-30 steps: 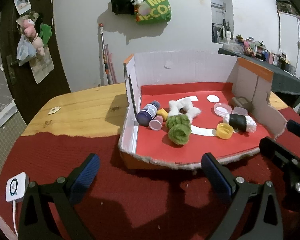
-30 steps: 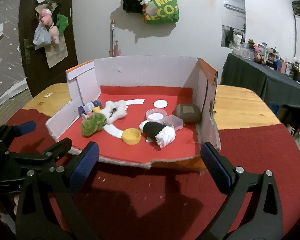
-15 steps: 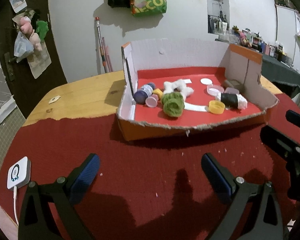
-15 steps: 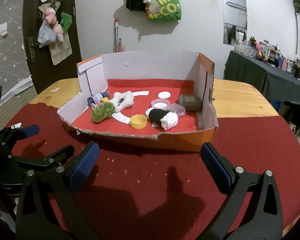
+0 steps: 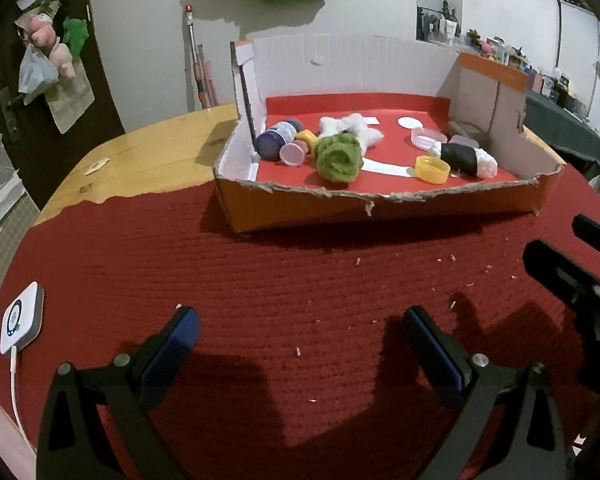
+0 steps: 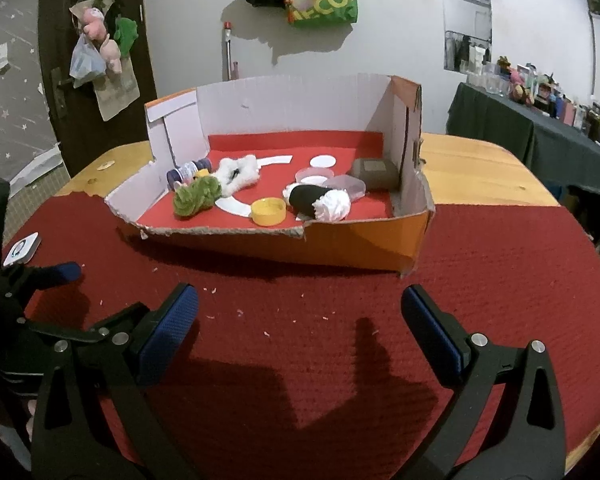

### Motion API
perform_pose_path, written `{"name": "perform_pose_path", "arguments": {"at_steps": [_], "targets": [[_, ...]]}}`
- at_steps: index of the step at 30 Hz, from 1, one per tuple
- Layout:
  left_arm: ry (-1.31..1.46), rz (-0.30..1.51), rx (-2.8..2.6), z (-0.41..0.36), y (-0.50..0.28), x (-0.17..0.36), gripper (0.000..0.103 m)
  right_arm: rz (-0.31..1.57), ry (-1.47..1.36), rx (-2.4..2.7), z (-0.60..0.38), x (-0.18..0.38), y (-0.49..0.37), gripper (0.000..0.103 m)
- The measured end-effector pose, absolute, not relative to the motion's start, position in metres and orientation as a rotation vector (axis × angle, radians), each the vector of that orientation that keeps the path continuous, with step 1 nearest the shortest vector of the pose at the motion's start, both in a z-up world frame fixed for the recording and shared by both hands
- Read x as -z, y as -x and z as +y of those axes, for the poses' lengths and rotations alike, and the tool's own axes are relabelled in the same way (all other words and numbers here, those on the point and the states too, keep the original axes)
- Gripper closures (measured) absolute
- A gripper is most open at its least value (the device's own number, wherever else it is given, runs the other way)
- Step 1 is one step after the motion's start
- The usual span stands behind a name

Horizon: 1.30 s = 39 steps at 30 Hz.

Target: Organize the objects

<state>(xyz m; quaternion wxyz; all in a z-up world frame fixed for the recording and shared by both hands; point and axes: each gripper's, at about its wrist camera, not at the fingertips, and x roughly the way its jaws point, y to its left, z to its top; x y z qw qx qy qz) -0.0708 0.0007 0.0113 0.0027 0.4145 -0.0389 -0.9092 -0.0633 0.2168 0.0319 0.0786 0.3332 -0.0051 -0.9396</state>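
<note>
left wrist view, one box [image 5: 380,208], one yellow cap [image 5: 432,169], two gaping tools [image 5: 300,344]

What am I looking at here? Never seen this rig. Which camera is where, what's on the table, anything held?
No robot: a person holds a two-finger gripper in each hand, each with a fisheye camera looking along its fingers. The left wrist view shows the left gripper; the right wrist view shows the right gripper. Both are open and empty, above a red mat. On the mat stands a torn cardboard box holding a green fuzzy bundle, a yellow cap, a small bottle and other small items.
</note>
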Motion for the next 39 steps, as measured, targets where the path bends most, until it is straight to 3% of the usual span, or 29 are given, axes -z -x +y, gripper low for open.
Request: {"name": "perform_pose_path", "arguments": {"at_steps": [22,39], "targets": [[-1.38,-0.01,2.826,-0.011,0.076,-0.006,0.0,-0.085,-1.145,2.736,0.222,-0.02,0.075,0.0],[-1.38,-0.023,2.835,-0.008,0.077,-0.006,0.0,-0.12,-1.189,2.707,0.225,-0.016,0.077,0.0]]}}
